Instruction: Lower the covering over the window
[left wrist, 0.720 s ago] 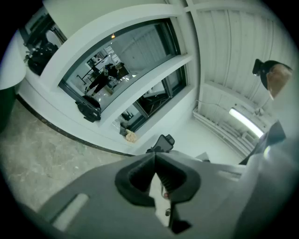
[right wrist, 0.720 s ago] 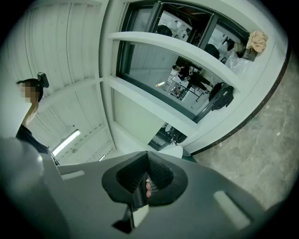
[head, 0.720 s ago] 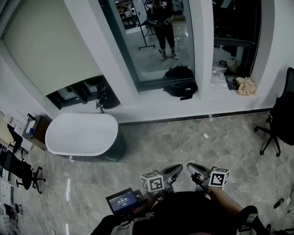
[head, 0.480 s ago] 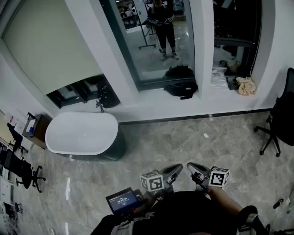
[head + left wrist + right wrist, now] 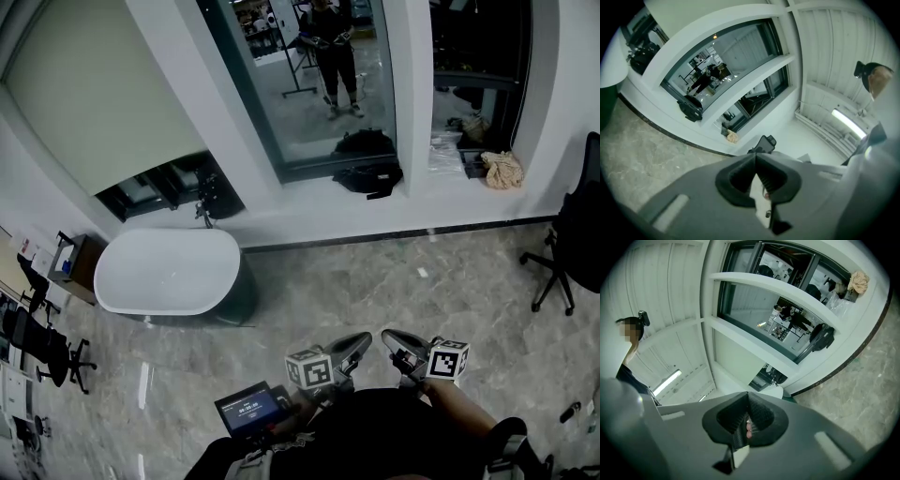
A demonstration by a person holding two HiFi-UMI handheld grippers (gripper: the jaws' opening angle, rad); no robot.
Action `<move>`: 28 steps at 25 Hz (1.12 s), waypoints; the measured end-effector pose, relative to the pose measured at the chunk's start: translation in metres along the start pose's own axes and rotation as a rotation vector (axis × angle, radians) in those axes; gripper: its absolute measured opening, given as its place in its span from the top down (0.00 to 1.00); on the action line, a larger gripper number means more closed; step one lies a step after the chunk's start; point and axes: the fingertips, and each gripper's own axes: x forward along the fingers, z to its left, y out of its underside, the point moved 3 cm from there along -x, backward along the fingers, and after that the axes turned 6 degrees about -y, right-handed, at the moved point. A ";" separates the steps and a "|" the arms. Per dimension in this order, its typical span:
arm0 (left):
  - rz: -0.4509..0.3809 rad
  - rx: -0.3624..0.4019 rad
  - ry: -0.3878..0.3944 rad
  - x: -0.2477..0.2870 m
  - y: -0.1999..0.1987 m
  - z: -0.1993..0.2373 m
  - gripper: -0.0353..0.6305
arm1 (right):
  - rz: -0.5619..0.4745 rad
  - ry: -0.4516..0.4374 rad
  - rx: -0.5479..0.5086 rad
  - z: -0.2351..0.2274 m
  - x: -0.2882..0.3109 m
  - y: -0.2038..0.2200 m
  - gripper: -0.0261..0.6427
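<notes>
White tub (image 5: 164, 272) at left, blk bag (image 5: 368, 178) + beige cloth (image 5: 503, 170) on sill (image 5: 431, 202), office chair (image 5: 570, 230) far rt.

A pale beige fabric roller blind (image 5: 98, 89) is seen drawn most of the way down the far-left window (image 5: 164, 190); a dark bottom strip is left uncovered.

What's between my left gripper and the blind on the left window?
In the head view: bare floor, then the white tub standing below the blind. The left gripper is shut and empty.
</notes>
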 end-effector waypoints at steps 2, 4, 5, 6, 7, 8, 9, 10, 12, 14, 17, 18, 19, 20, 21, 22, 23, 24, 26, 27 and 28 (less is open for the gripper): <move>0.001 -0.002 0.001 0.006 0.001 -0.003 0.94 | -0.005 0.002 -0.012 -0.001 -0.005 -0.006 0.95; 0.004 -0.003 -0.001 0.014 0.003 -0.005 0.94 | -0.007 -0.005 -0.017 -0.002 -0.011 -0.012 0.95; 0.006 -0.003 -0.001 0.018 0.004 -0.007 0.94 | -0.007 -0.008 -0.015 -0.004 -0.014 -0.014 0.95; 0.008 -0.003 -0.002 0.023 0.004 -0.008 0.94 | -0.008 -0.010 -0.011 -0.006 -0.018 -0.017 0.95; 0.009 -0.003 -0.003 0.029 0.004 -0.009 0.94 | -0.013 -0.010 -0.007 -0.008 -0.021 -0.021 0.95; 0.011 -0.001 -0.003 0.035 0.004 -0.011 0.94 | -0.020 -0.010 -0.004 -0.011 -0.026 -0.026 0.95; 0.012 -0.001 -0.002 0.042 0.004 -0.013 0.94 | -0.028 -0.008 -0.003 -0.014 -0.032 -0.031 0.95; 0.013 -0.001 -0.001 0.049 0.004 -0.015 0.94 | -0.036 -0.006 -0.004 -0.017 -0.039 -0.036 0.95; 0.018 0.001 0.003 0.064 0.007 -0.022 0.94 | -0.056 -0.003 -0.006 -0.023 -0.054 -0.047 0.95; 0.032 0.019 0.011 0.081 0.012 -0.029 0.94 | -0.077 0.007 -0.015 -0.028 -0.068 -0.058 0.95; 0.063 0.033 0.017 0.105 0.020 -0.033 0.94 | -0.109 0.025 -0.002 -0.046 -0.086 -0.072 0.95; 0.065 0.026 0.010 0.109 0.019 -0.030 0.94 | -0.117 0.023 0.017 -0.052 -0.088 -0.074 0.95; 0.062 0.016 0.001 0.112 0.017 -0.027 0.94 | -0.123 0.020 0.033 -0.056 -0.088 -0.076 0.95; 0.058 0.008 -0.008 0.115 0.013 -0.023 0.94 | -0.127 0.018 0.040 -0.060 -0.087 -0.079 0.95; 0.057 0.002 -0.013 0.119 0.009 -0.019 0.94 | -0.129 0.019 0.040 -0.063 -0.086 -0.082 0.95; 0.061 -0.001 -0.014 0.124 0.005 -0.016 0.94 | -0.129 0.021 0.037 -0.067 -0.083 -0.087 0.95; 0.070 -0.005 -0.011 0.130 0.002 -0.012 0.94 | -0.128 0.024 0.036 -0.072 -0.081 -0.092 0.95; 0.081 -0.008 -0.006 0.137 -0.001 -0.007 0.94 | -0.125 0.028 0.039 -0.078 -0.077 -0.097 0.95; 0.099 -0.013 0.005 0.152 -0.011 0.007 0.94 | -0.123 0.040 0.046 -0.092 -0.067 -0.108 0.95; 0.100 -0.015 0.013 0.159 -0.019 0.015 0.94 | -0.127 0.046 0.046 -0.100 -0.060 -0.115 0.95; 0.098 -0.019 0.023 0.167 -0.028 0.024 0.94 | -0.133 0.053 0.042 -0.109 -0.053 -0.123 0.95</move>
